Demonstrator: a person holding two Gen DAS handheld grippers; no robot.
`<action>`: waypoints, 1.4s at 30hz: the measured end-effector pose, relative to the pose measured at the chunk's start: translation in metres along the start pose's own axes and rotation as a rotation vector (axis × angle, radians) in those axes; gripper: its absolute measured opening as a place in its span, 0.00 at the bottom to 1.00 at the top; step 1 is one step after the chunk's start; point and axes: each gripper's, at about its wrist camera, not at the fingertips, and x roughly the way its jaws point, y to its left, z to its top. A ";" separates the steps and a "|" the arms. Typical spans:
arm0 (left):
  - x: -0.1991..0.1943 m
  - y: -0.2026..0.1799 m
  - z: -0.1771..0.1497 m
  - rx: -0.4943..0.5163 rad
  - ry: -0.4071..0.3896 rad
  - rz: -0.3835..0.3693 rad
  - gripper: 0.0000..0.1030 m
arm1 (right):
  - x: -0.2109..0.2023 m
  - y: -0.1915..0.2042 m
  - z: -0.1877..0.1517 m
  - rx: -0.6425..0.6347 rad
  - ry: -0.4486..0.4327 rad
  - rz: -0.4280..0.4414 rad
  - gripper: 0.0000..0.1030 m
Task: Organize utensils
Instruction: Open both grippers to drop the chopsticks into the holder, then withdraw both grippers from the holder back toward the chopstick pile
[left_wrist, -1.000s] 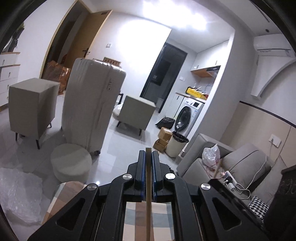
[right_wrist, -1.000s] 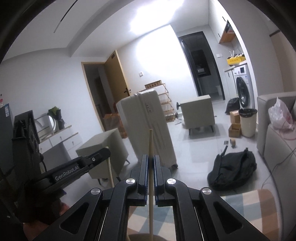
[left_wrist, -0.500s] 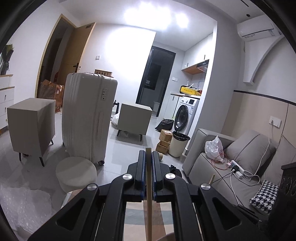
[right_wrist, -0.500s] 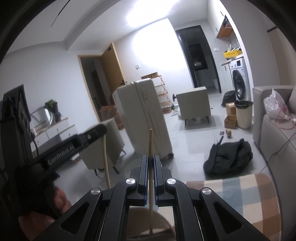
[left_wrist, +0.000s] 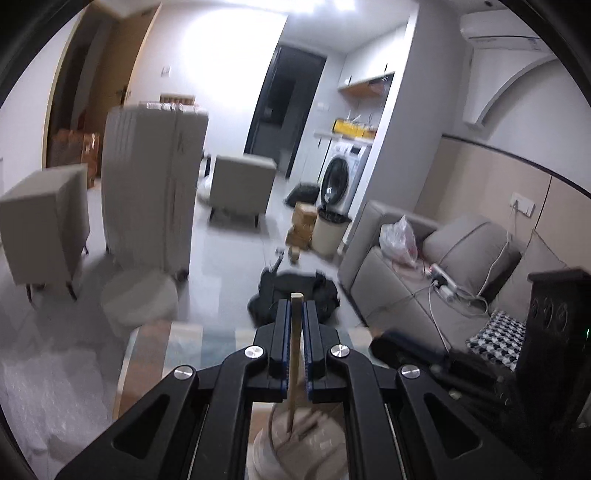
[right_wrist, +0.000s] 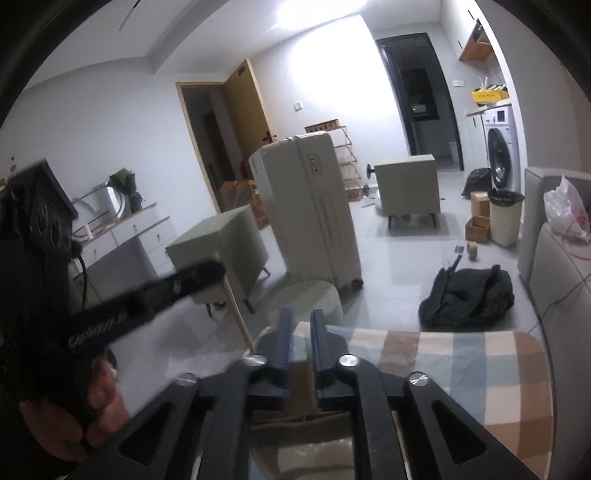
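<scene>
My left gripper is shut on a thin wooden chopstick that stands nearly upright. Its lower end dips into a beige ribbed utensil holder just below the jaws. My right gripper has its jaws opening, with a clear gap between the blue pads. A blurred tan shape sits low between them, untouched by the pads. Under it is the holder's pale rim. In the right wrist view, the left gripper's black finger comes in from the left with its chopstick slanting down.
A checked cloth covers the surface under both grippers. Beyond it are a round pale stool, a tall cream suitcase, a black backpack on the floor and a grey sofa at the right. A hand holds the left gripper.
The right jaws have parted, and the chopstick that stood up between them no longer shows above them. Both views have tipped downward. The left gripper still grips its chopstick, now over the holder.
</scene>
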 end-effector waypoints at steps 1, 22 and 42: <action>-0.004 0.001 0.000 -0.004 0.006 0.018 0.02 | -0.004 -0.001 0.000 0.014 0.000 -0.010 0.45; -0.089 -0.026 -0.037 -0.018 0.053 0.156 0.77 | -0.136 0.015 -0.048 0.176 -0.054 -0.133 0.67; -0.070 -0.022 -0.100 0.041 0.149 0.232 0.85 | -0.126 0.028 -0.112 0.158 0.150 -0.156 0.85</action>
